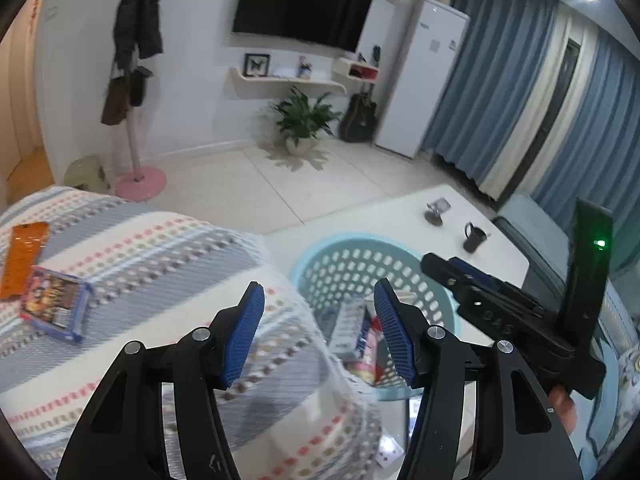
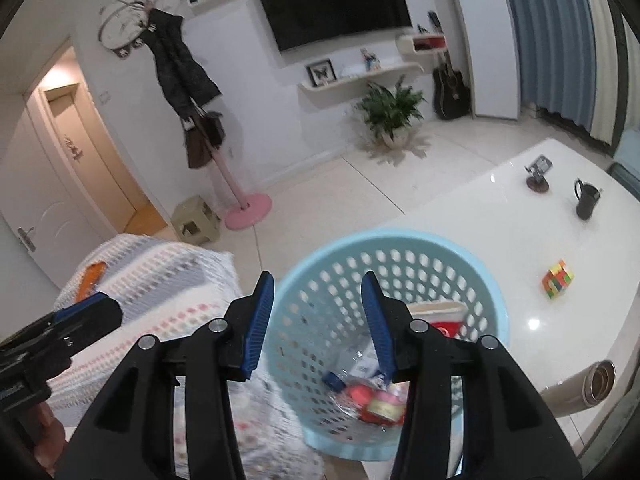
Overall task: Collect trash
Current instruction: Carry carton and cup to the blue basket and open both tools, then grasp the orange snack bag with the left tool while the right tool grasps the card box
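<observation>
A light blue perforated basket (image 2: pixel 486 280) stands between the bed and the white table, with wrappers and packets (image 2: pixel 376 400) inside; it also shows in the left wrist view (image 1: pixel 320 252). My left gripper (image 1: pixel 318 300) is open and empty, over the bed's corner beside the basket. My right gripper (image 2: pixel 318 292) is open and empty, just above the basket's near rim. On the striped bedspread (image 1: pixel 160 264) lie a blue-edged packet (image 1: pixel 54 306) and an orange flat pack (image 1: pixel 24 256). The right gripper's body shows in the left wrist view (image 1: pixel 500 312).
The white table (image 2: pixel 500 220) carries a black mug (image 2: pixel 586 200), a small stand (image 2: pixel 538 174), a colour cube (image 2: pixel 558 280) and a metal flask (image 2: pixel 596 384). A pink coat rack base (image 2: pixel 248 206), a stool (image 2: pixel 196 222) and a potted plant (image 2: pixel 394 116) stand on the floor.
</observation>
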Demonstrator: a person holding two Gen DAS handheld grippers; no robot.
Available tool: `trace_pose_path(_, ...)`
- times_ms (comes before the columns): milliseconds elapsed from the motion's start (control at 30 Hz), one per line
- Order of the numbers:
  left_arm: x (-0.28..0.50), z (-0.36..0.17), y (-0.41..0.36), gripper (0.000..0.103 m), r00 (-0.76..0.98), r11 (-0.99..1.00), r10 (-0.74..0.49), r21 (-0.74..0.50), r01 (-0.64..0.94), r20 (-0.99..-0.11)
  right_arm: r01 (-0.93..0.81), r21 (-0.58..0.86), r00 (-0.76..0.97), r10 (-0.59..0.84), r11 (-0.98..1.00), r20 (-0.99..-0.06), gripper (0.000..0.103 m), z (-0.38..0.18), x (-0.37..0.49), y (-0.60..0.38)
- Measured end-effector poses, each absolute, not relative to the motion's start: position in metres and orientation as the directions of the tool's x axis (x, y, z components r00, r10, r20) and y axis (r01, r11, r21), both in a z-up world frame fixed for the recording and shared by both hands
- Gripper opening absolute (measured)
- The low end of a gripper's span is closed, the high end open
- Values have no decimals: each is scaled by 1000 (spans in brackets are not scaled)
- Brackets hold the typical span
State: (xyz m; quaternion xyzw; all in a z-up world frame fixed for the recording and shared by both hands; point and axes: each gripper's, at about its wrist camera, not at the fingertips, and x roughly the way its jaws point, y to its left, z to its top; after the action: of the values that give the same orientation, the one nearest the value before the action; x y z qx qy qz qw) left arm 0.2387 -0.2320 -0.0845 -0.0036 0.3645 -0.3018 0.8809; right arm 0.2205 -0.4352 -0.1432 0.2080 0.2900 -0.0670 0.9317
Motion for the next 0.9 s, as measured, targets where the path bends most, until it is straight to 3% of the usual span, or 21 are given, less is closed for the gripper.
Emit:
trace_pose_path(233,252,-68,-170,56,623,862,-493,-242,446,-608,88,313,851,92,946,-517,44,-107,238,-380)
trace_pose_path(300,260,-64,-145,56,648,880,-468,-249,404,-601,16,302,848,148,953,-510,53,-99,248,-356)
trace_pose_path(433,271,-60,-90,56,703,918,-396,-248,308,-591,-104,283,822,243,953,-515,56,-92,268,-307)
trace_pose_path(533,282,-63,-47,57,723,937,-345,-260,232,-598,-193,270,786,314,943,-532,66,-93,288,-263)
trace_pose_path(700,313,-79,13,70,710,952,-277,-283,114,-647,-316,209,709,377,925,-596,86,-101,317,-200)
trace_pose_path(767,323,-87,28,79,697,954,-264,-288,86,-667,-359,181,665,387,916,-639,89,-111,328,-177)
trace_pose_path(900,349,-104,43,82,645,944,-291,-323,73,-706,-399,123,606,362,909,-708,90,-134,349,-149)
